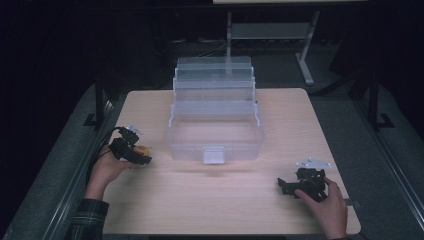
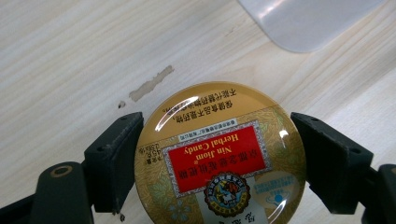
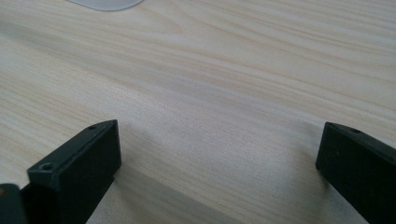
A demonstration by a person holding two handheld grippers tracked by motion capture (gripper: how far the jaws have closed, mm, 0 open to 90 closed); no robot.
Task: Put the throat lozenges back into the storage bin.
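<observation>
One round candy tin (image 2: 219, 156) is in play, along with one clear plastic box (image 1: 214, 131) and two hand-held grippers, all on a single pale wood-grain bench (image 1: 220, 200). The tin lies flat near the bench's left edge, just left of the box's front corner, and the left hand-held gripper (image 1: 134, 152) has its two black jaws set around it, one against each side of the rim in the left gripper view. The tin is a shallow metal disc with a glossy gold lid, leaf ornament, a red rectangular label reading "Nin Jiom Herbal Candy", printed characters and a small round emblem. Beside it the bench surface shows a small scuffed patch (image 2: 152, 83). The box is translucent, rectangular with rounded corners, standing open at the middle of the bench: its lid and stepped trays are folded up and back in tiers, a single latch (image 1: 213, 155) sits at the middle of its front wall, and its deep lower compartment looks empty, as far as the frosted walls allow. The right hand-held gripper (image 1: 287, 186) rests low near the bench's front right corner, its blocky matte black jaws spread wide with bare wood between them. A plaid sleeve (image 1: 90, 217) covers the left forearm.
</observation>
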